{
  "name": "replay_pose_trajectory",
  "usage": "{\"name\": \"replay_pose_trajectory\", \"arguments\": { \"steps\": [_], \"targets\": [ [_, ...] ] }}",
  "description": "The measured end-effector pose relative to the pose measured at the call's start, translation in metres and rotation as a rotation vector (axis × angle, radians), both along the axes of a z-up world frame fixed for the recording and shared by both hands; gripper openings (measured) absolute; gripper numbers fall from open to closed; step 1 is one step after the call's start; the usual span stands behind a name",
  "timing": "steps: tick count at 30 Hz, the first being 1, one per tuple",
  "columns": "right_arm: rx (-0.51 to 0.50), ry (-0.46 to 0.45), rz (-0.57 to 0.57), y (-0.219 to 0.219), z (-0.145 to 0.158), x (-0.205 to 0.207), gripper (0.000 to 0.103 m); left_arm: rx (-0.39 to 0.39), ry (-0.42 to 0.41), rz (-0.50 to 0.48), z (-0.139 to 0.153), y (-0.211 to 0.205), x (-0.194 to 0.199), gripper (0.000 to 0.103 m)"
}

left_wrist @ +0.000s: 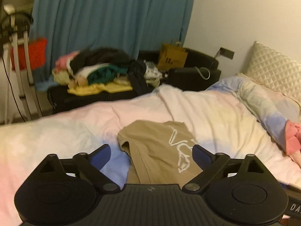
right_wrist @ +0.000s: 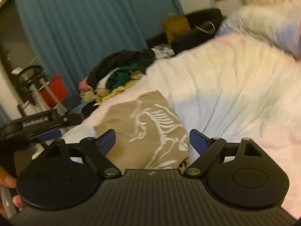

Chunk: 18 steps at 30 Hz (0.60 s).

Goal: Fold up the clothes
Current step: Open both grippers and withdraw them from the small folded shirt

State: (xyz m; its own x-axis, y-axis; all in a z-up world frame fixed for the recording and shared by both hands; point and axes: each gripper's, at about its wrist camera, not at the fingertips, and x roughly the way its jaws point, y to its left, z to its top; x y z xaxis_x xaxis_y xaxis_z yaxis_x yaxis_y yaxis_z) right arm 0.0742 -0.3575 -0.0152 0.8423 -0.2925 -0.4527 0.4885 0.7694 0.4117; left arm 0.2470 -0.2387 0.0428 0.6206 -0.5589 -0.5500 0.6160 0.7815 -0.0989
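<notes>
Left gripper (left_wrist: 151, 153): jaws spread wide, nothing between the pads. Right gripper (right_wrist: 152, 141): same, spread wide, empty. Left hand (right_wrist: 7, 190) grips its handle.

Both claws black w/ ribbed bodies: left claw (left_wrist: 151, 155), right claw (right_wrist: 152, 141). Blue pads (left_wrist: 100, 155), silver pivot screws. White "GenRobot.AI" lettering on left claw's side.

R gripper (right_wrist: 152, 141) fingers wide apart, tan printed shirt (right_wrist: 148, 130) on duvet (right_wrist: 225, 94), blue curtain (right_wrist: 84, 28) behind
</notes>
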Motion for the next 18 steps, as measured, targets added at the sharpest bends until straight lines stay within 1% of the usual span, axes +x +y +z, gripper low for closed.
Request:
{"name": "replay_pose_trajectory", "arguments": {
  "steps": [5,8,10,12,14,18],
  "targets": [
    [-0.071,-0.047,0.028,0.032,0.045,-0.041,0.087,-0.028,-0.117,0.003,0.051,0.036,-0.065,0.102],
    [-0.108,-0.066,0.05,0.051,0.066,-0.064,0.087,-0.035,-0.182,0.014,0.075,0.059,-0.103,0.102],
    [-0.127,-0.073,0.065,0.066,0.074,-0.077,0.087,-0.032,-0.223,0.018,0.086,0.073,-0.127,0.102],
    [-0.147,-0.08,0.079,0.08,0.082,-0.091,0.087,-0.04,-0.251,0.02,0.094,0.091,-0.152,0.103],
    [-0.169,-0.089,0.094,0.096,0.088,-0.105,0.087,-0.042,-0.261,0.02,0.097,0.107,-0.175,0.103],
    [-0.205,-0.1,0.103,0.12,0.088,-0.127,0.087,-0.061,-0.28,0.027,0.095,0.139,-0.216,0.103]
  ]
}}
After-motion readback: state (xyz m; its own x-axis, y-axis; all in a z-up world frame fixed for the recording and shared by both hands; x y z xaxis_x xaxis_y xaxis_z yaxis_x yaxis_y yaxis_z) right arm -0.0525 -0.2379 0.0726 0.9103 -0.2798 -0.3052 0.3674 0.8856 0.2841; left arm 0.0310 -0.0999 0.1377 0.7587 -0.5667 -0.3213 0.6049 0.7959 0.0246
